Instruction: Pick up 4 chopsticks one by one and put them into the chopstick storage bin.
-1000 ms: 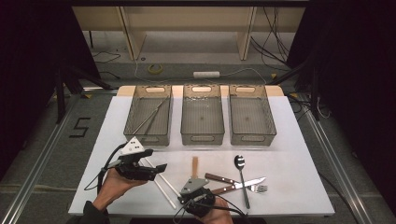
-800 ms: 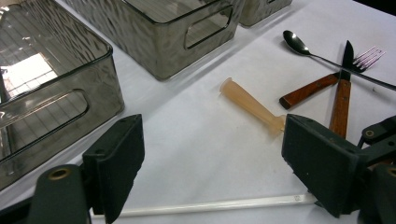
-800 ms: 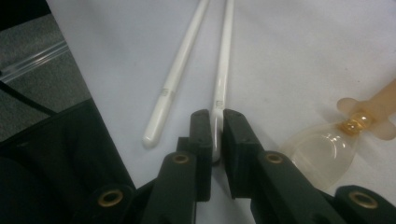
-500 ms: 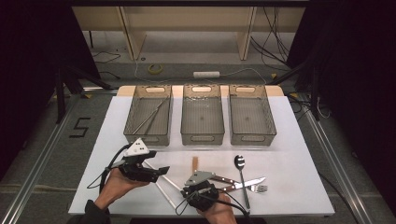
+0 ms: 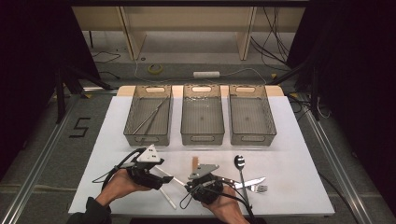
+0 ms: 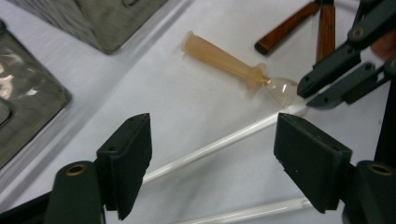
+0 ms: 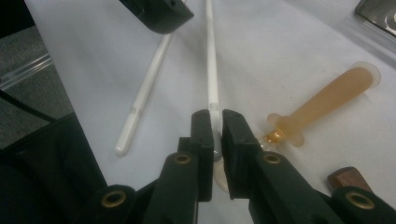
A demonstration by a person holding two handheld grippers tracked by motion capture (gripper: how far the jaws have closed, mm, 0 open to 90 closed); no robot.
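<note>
right gripper (image 7: 215, 140): jaws pinched tight on the end of a white chopstick (image 7: 212, 88); pads press it from both sides, right at its tip
left gripper (image 6: 212, 168): jaws wide apart and just been closing in; the same chopstick (image 6: 219, 143) runs across the gap between them, pads not touching it
held chopstick: thin, straight, glossy white plastic, small grey mark near the gripped end; lies diagonal on the white table (image 5: 299, 154) between the two grippers, at the front edge
second chopstick (image 7: 142, 100): same look, lies loose just beside the first, toward the person
chopstick count: 2 on the table
spatula (image 7: 322, 100): 1, translucent amber handle with clear blade, just beside the right gripper's tips
other cutlery: 1 black spoon (image 5: 240, 163), 1 fork (image 5: 259, 188), 1 knife (image 5: 250, 182); wooden handles (image 6: 299, 23) in left gripper view, 2 seen
bins: 3 clear grey bins in a row at the far side; left bin (image 5: 148, 114) has long thin metal utensils, count unclear; middle bin (image 5: 202, 114) and right bin (image 5: 251, 114) show none
left hand (image 5: 122, 184): comes in from bottom left, gripper aimed right toward the other gripper
right hand (image 5: 223, 205): comes in from bottom centre, gripper aimed left and away from the person, tips low at the table
</note>
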